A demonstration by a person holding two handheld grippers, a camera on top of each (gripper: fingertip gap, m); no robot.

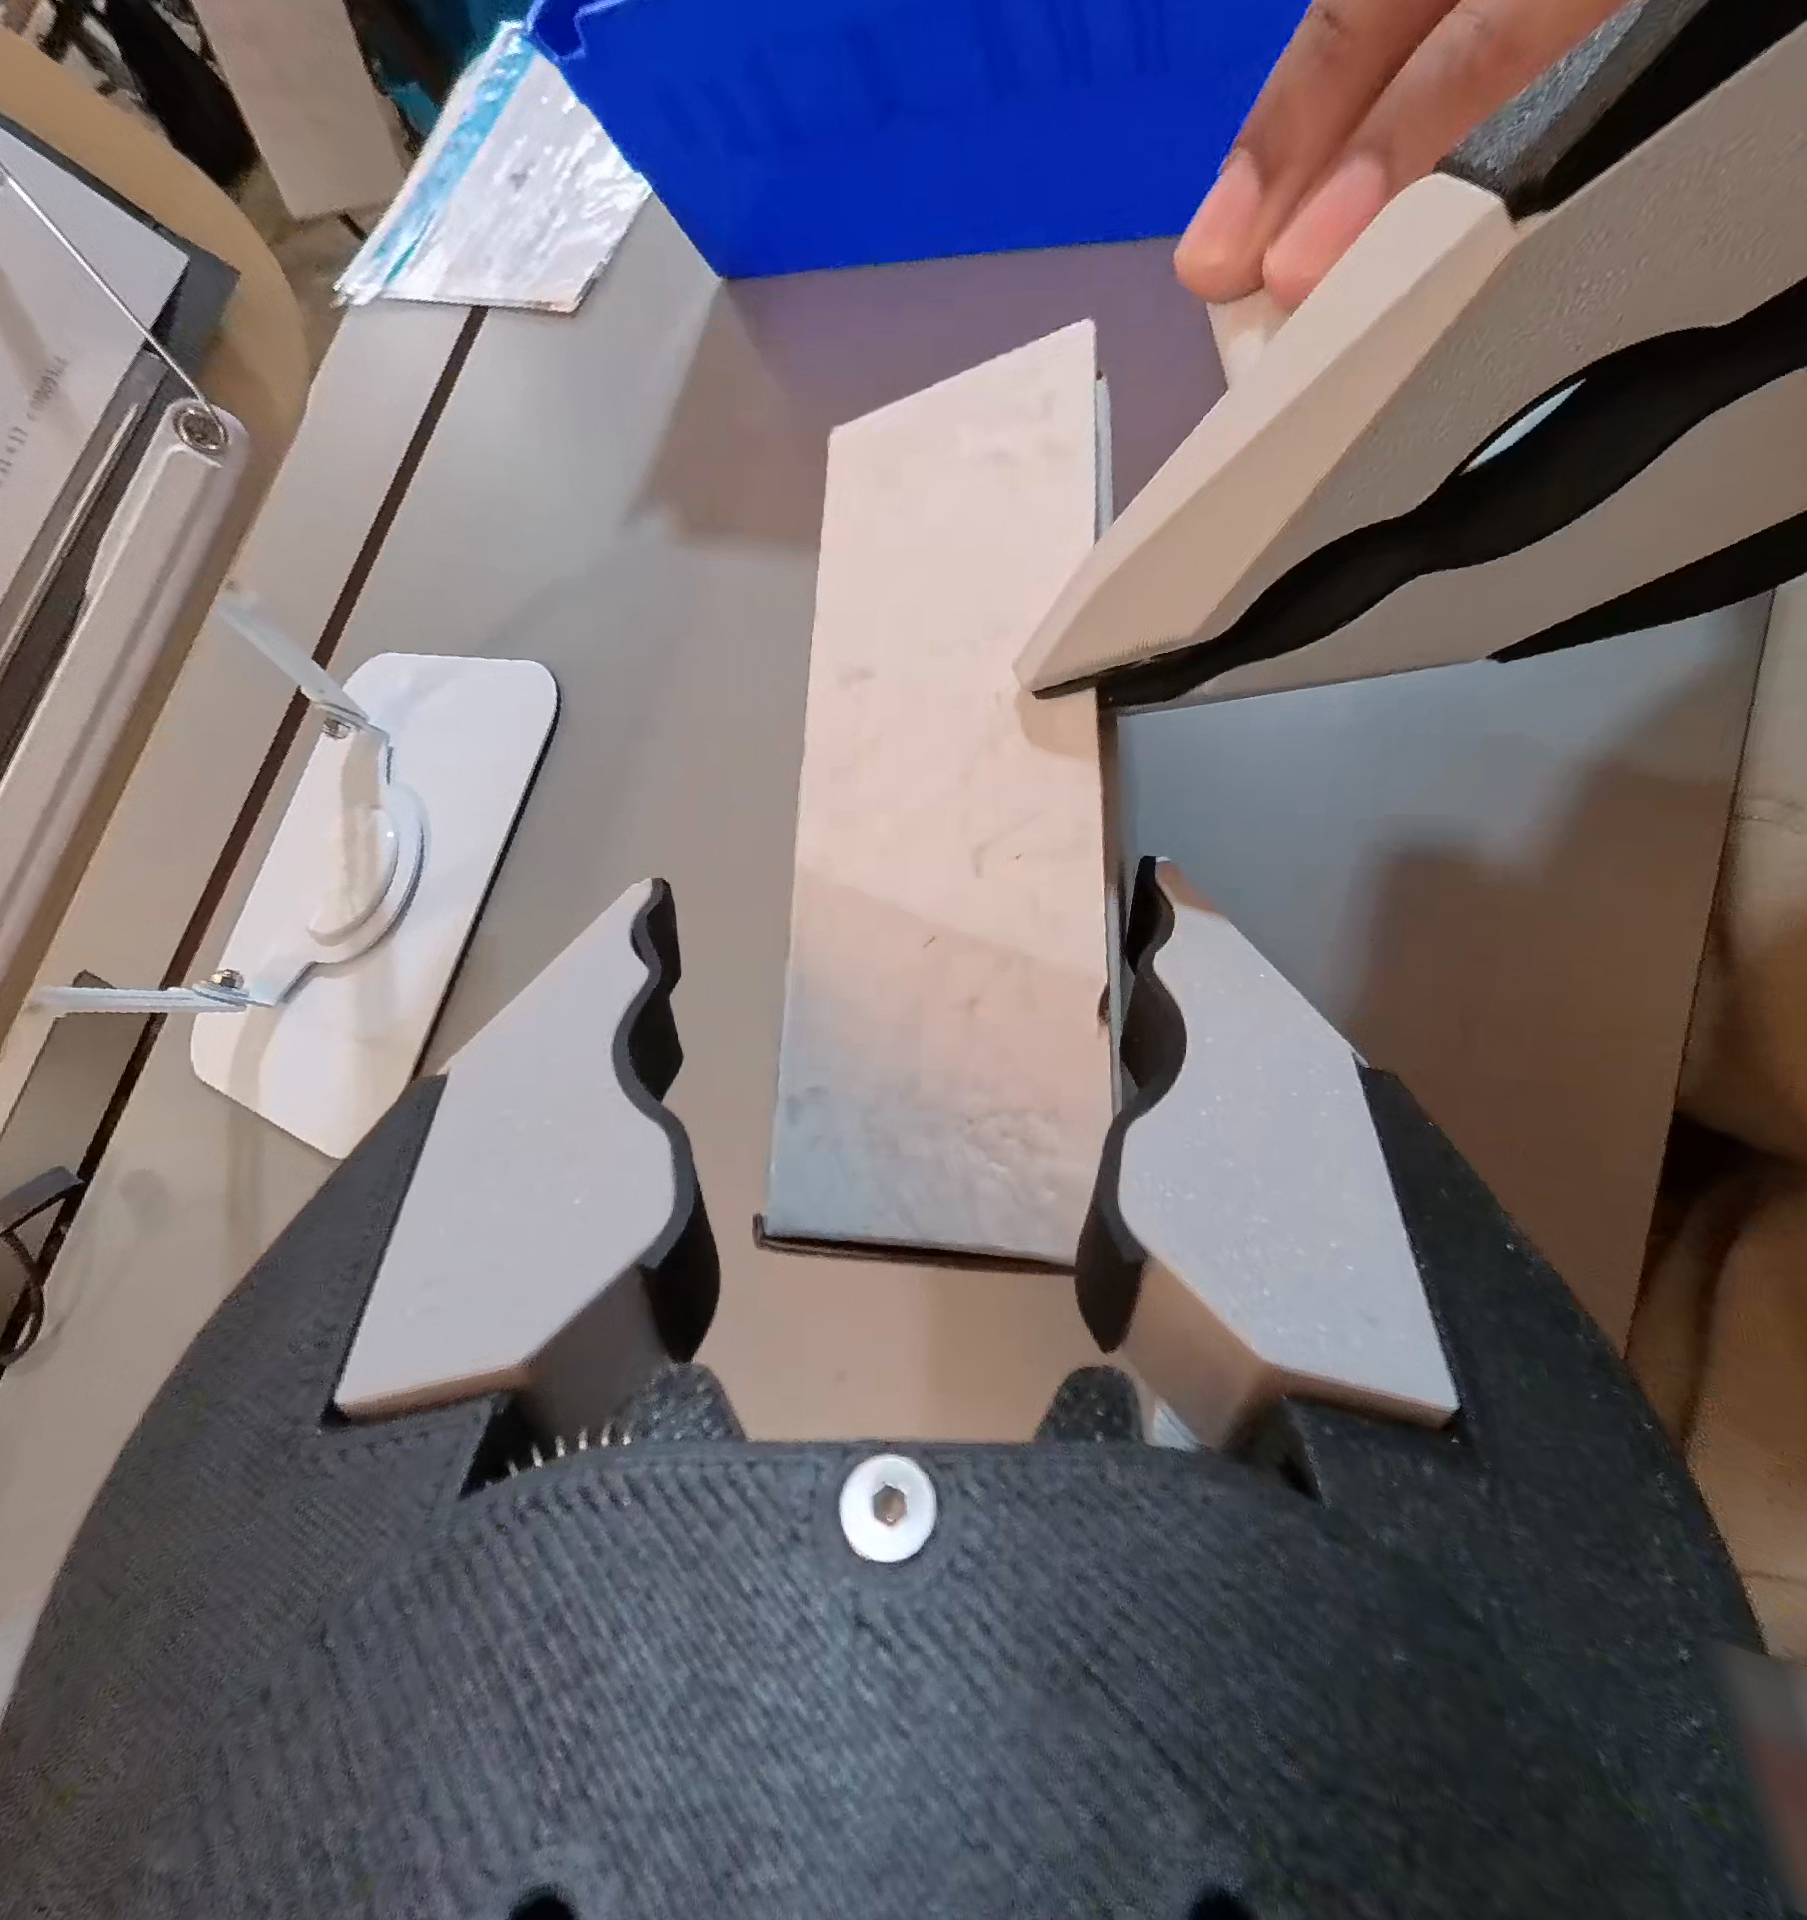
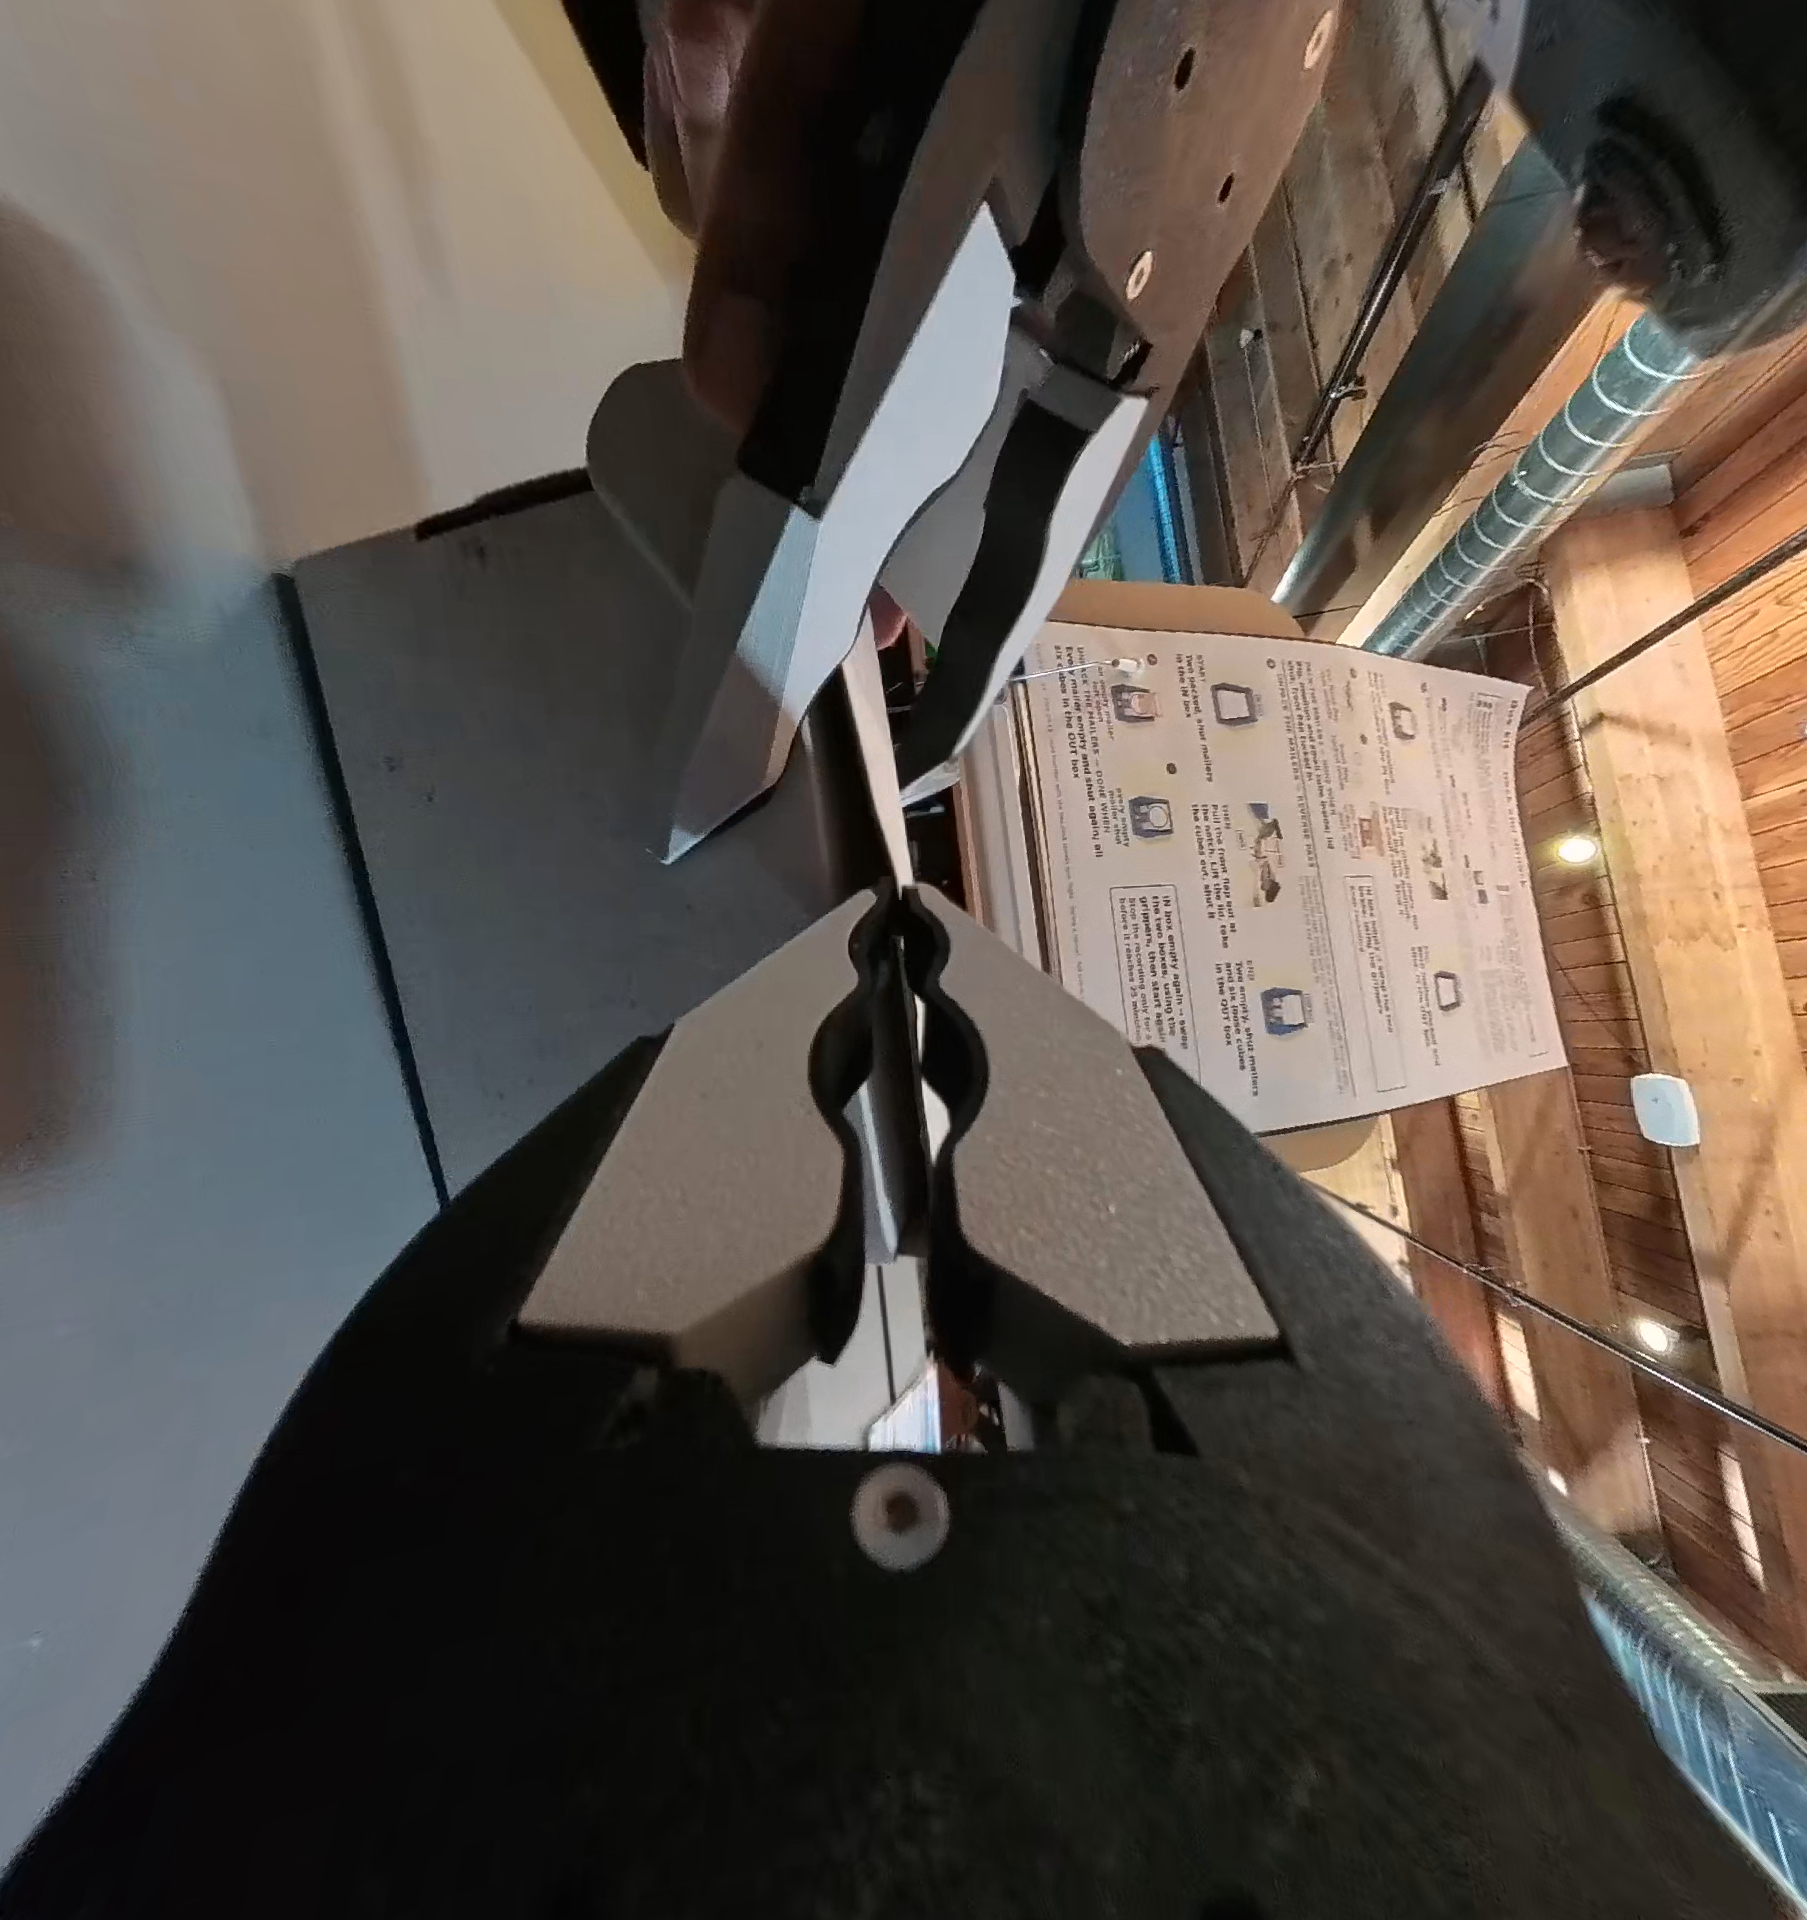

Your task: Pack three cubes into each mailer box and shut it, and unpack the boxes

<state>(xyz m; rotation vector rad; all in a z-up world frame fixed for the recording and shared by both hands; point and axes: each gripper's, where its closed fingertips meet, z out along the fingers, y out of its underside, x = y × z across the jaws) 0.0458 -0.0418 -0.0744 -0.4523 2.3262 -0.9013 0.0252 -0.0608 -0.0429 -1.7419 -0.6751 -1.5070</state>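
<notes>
Currently the counter [image 1: 587,582] carries the work, with a blue bin [image 1: 909,125] at its far edge and a white stand base [image 1: 379,883] off to the left, well apart from the task item. A printed instruction sheet [image 2: 1294,883] hangs beyond the work area in the right wrist view; its position appears chosen so that it stays readable during the work.

The mailer box [image 1: 1398,883] sits in the middle of the counter, and its lid [image 1: 951,790] is raised and seen nearly edge-on in the right wrist view. No cubes are visible in either view, so the box contents cannot be determined.

The right gripper [image 2: 897,914] has its jaws closed onto the thin edge of the lid. This pinch on the free edge gives leverage about the hinge line and is judged to be the means of swinging the lid open or shut; which direction cannot be told.

The left gripper [image 1: 899,1049] is positioned close in front of the box with its jaws apart and nothing between them, the lid lying in line with the gap. It is judged to be on standby to steady the box or take over the lid.

A hand [image 1: 1325,156] grips the right gripper's body near the bin.
</notes>
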